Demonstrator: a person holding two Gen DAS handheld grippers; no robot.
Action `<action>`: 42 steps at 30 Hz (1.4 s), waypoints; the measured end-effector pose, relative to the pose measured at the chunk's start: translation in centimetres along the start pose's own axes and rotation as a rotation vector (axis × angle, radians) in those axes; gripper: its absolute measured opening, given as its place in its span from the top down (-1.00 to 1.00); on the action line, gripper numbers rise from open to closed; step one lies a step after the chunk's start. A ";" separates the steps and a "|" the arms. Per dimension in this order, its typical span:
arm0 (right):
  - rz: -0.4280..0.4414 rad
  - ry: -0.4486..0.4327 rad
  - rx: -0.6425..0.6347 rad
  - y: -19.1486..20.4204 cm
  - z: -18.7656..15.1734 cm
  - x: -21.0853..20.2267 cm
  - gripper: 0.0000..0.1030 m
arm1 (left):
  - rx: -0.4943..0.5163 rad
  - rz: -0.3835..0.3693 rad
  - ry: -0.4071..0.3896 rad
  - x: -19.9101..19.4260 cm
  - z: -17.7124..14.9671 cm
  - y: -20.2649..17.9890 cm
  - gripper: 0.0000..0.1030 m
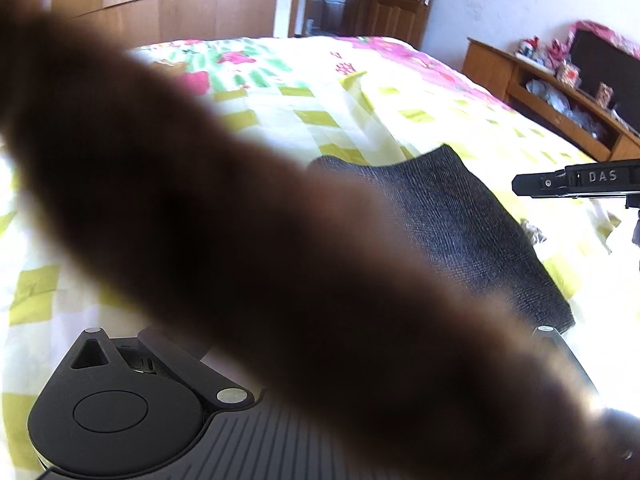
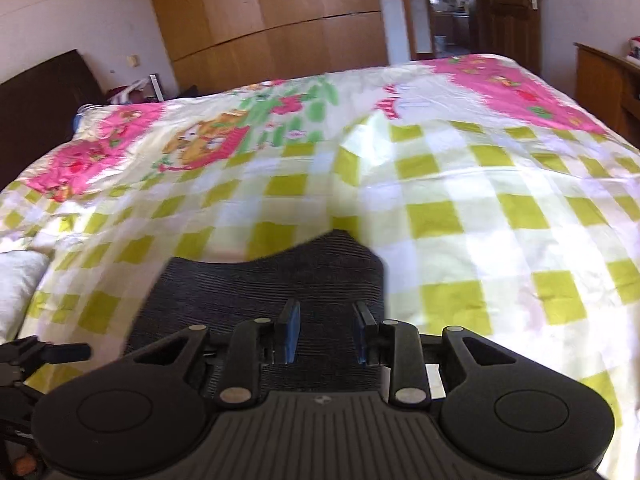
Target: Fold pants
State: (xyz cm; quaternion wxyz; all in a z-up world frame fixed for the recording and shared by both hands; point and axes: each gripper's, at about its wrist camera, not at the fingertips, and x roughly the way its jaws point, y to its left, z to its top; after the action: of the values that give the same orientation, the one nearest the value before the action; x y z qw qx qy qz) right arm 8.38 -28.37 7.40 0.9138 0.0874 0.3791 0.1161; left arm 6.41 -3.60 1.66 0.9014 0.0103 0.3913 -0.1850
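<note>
The dark grey pants lie folded into a compact rectangle on the checked bedspread. In the left wrist view a blurred brown shape, probably a finger over the lens, hides the left gripper's fingers. The right gripper's finger reaches in from the right edge, apart from the pants. In the right wrist view the right gripper is open and empty, hovering over the near part of the folded pants. The left gripper's tip shows at the lower left.
The bed is covered by a yellow-green checked and pink floral spread. A wooden wardrobe and an open doorway stand beyond it. A wooden shelf unit with clutter runs along the right. A white pillow lies at the left.
</note>
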 end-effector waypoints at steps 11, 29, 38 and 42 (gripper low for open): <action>-0.009 0.187 -0.059 8.9 1.0 9.3 0.18 | 0.108 -0.004 0.006 0.5 -1.2 -1.1 -1.00; -0.045 0.199 -0.076 11.0 2.0 8.4 0.56 | 0.159 -0.086 0.059 1.6 -2.0 -1.5 -1.00; 0.094 0.211 -0.127 13.5 1.2 7.8 0.56 | 0.146 -0.106 0.097 2.5 -2.1 -1.5 -1.00; 0.199 0.301 -0.107 12.6 0.5 11.3 0.55 | 0.143 -0.098 0.122 3.1 -2.3 -1.4 -1.00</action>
State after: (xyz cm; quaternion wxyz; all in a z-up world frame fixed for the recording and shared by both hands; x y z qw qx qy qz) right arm 14.61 -13.15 3.29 0.8341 0.0576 0.4944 0.2378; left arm 6.22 -5.53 -1.98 0.8627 0.0667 0.4315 -0.2552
